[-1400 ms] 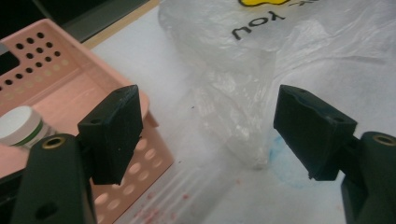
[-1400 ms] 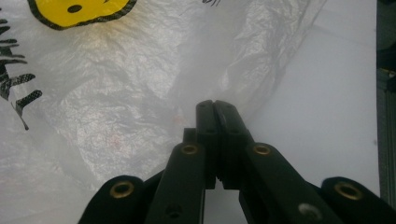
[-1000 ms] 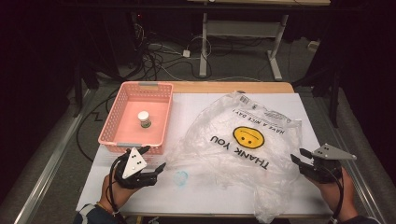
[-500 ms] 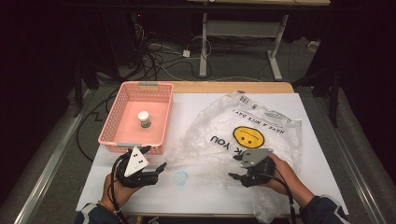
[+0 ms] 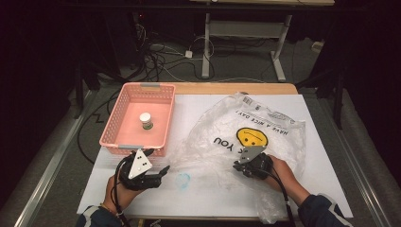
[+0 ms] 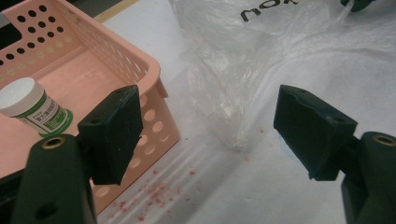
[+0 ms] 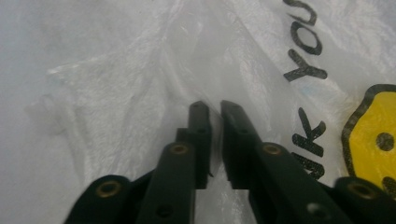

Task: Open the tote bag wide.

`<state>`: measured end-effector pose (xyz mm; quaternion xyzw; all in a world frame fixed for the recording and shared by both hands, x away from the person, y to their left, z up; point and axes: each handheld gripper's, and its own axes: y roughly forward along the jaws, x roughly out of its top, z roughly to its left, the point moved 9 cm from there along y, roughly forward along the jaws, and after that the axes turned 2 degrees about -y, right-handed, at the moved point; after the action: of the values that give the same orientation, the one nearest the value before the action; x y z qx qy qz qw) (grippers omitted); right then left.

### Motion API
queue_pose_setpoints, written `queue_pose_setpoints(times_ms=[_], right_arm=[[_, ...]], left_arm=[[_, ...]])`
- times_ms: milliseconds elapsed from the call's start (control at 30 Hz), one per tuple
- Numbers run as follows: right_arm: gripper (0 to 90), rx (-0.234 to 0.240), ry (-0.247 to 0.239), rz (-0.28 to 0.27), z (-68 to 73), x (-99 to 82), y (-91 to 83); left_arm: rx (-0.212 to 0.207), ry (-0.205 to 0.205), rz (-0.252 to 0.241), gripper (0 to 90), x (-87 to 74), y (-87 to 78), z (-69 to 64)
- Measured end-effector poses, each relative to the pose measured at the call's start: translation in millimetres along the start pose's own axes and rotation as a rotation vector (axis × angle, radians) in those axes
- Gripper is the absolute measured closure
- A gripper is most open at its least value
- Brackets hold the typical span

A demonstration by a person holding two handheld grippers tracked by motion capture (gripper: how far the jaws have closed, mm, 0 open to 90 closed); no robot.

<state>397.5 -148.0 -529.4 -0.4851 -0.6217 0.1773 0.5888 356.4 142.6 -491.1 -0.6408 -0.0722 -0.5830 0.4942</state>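
Note:
A crumpled clear plastic bag (image 5: 265, 123) printed with a yellow smiley and "THANK YOU" lies on the right half of the white table (image 5: 203, 201). My right gripper (image 5: 239, 166) rests on the bag's near-left part. Its jaws have just been closing, and in the right gripper view this gripper (image 7: 214, 109) is shut on a fold of the bag's film (image 7: 140, 79). My left gripper (image 5: 158, 174) sits still at the front left, open with nothing between its jaws (image 6: 208, 130), aimed at the bag's left edge (image 6: 224, 70).
A pink perforated basket (image 5: 137, 142) stands at the table's left, holding a small white-capped jar (image 5: 146, 120) with a green label (image 6: 35, 107). Red crumbs (image 6: 159, 196) lie beside the basket's corner (image 6: 154, 70). A faint blue mark (image 5: 183, 179) is between the grippers.
My right hand has swept in from the table's right edge leftward onto the bag, and its jaws have shut on the film. The left gripper has stayed put.

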Motion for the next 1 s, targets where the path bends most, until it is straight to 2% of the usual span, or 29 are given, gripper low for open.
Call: queue_pose_setpoints(times_ms=[200, 267, 400, 500, 633, 767, 900, 967, 1000], right_arm=[[90.0, -0.107, 0.061, -0.071, -18.0, 14.3, -1.5], [90.0, -0.161, 0.086, -0.096, -25.3, 19.4, -4.5], [90.0, -0.244, 0.106, -0.140, -38.6, 27.9, -14.6], [90.0, -0.305, 0.113, -0.181, -52.1, 35.4, -27.5], [90.0, -0.366, 0.147, -0.247, -69.2, 45.2, -47.8], [90.0, -0.425, 0.177, -0.309, -84.7, 56.0, -68.9], [90.0, -0.483, 0.190, -0.348, -99.4, 65.3, -85.8], [90.0, -0.490, 0.196, -0.361, -102.9, 67.0, -89.4], [90.0, -0.509, 0.227, -0.391, -112.0, 69.1, -98.1]], left_arm=[[0.002, -0.004, -0.001, 23.1, -0.4, 0.1, 1.3], [0.003, -0.005, -0.003, 23.1, -0.1, -0.2, 1.6], [0.004, -0.010, -0.009, 23.1, 0.5, -0.6, 2.7], [0.005, -0.011, -0.010, 23.1, 0.8, -0.6, 2.9], [0.013, -0.008, -0.012, 23.1, 2.6, -0.8, 5.0], [0.021, -0.025, -0.031, 23.1, 8.1, -1.8, 10.5], [0.038, -0.020, -0.050, 23.1, 21.7, -3.2, 18.2], [0.062, -0.013, -0.058, 23.1, 30.7, -6.0, 25.5], [0.074, -0.019, -0.059, 23.1, 34.1, -7.1, 29.7]])
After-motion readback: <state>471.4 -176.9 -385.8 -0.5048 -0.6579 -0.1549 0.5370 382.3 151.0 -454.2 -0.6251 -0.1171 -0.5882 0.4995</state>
